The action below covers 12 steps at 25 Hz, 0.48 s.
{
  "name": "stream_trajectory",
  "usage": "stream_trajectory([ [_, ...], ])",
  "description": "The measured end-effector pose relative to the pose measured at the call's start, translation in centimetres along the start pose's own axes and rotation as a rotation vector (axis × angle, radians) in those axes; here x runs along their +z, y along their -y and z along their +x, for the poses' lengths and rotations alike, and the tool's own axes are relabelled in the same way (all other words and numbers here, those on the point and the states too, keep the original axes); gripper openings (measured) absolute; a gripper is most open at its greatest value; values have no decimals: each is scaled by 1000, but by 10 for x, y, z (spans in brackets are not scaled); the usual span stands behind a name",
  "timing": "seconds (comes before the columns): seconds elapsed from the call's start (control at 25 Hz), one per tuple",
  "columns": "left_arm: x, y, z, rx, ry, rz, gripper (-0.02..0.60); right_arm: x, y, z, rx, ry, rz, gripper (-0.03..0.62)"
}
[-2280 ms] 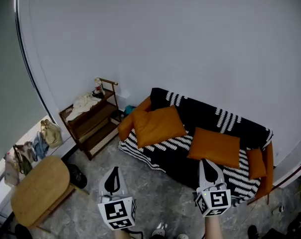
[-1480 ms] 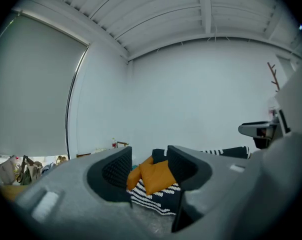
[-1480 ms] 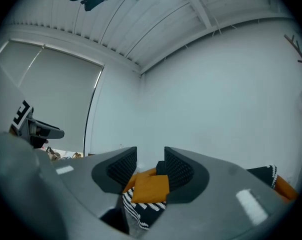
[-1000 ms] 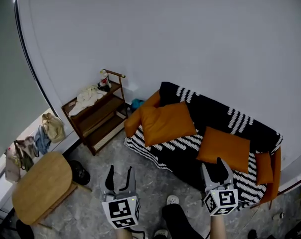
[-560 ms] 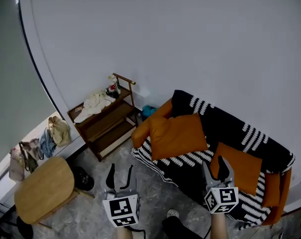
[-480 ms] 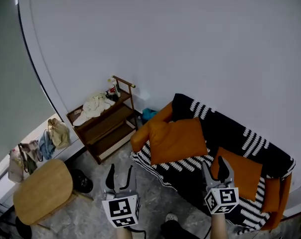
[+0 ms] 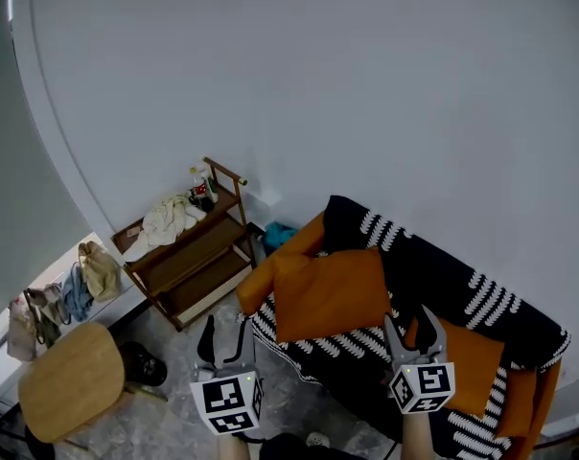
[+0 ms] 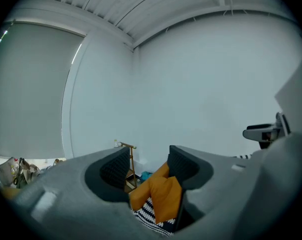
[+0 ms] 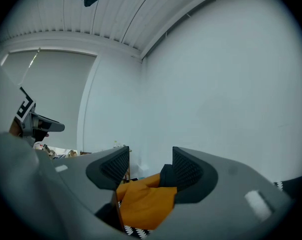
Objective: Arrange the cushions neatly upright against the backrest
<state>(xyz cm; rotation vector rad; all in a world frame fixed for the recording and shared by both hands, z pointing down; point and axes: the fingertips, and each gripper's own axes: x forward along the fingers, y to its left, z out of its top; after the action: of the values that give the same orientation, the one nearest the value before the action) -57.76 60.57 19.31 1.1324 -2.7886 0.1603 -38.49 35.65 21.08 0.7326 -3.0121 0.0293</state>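
Note:
A sofa under a black-and-white striped throw [image 7: 433,266] stands against the wall. A large orange cushion [image 7: 330,293] lies slanted on its left seat, beside an orange one on the left arm [image 7: 282,257]. Another orange cushion [image 7: 472,364] lies flat on the right seat, and a small one [image 7: 520,402] leans at the right arm. My left gripper [image 7: 224,333] hovers open over the floor in front of the sofa, holding nothing. My right gripper [image 7: 410,330] is over the seat's front edge, jaws opening and empty. The left cushions [image 8: 158,196] [image 9: 143,204] show far beyond both pairs of jaws.
A dark wooden shelf rack [image 7: 189,252] with a pale cloth [image 7: 165,220] and a bottle [image 7: 201,192] stands left of the sofa. A teal thing [image 7: 278,235] lies between them. A round wooden table [image 7: 59,383], bags [image 7: 69,290] and a dark object [image 7: 136,360] are at lower left.
The head view has moved closer to the sofa, which now sits lower and nearer the grippers. The right gripper has come over the seat's front edge, its jaws slightly wider.

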Motion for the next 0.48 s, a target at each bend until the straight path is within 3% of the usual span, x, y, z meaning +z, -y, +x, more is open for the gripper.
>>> stream_trajectory([
  [0.48,-16,31,119,-62,-59,13,253,-36,64,78,-79,-57,41,268],
])
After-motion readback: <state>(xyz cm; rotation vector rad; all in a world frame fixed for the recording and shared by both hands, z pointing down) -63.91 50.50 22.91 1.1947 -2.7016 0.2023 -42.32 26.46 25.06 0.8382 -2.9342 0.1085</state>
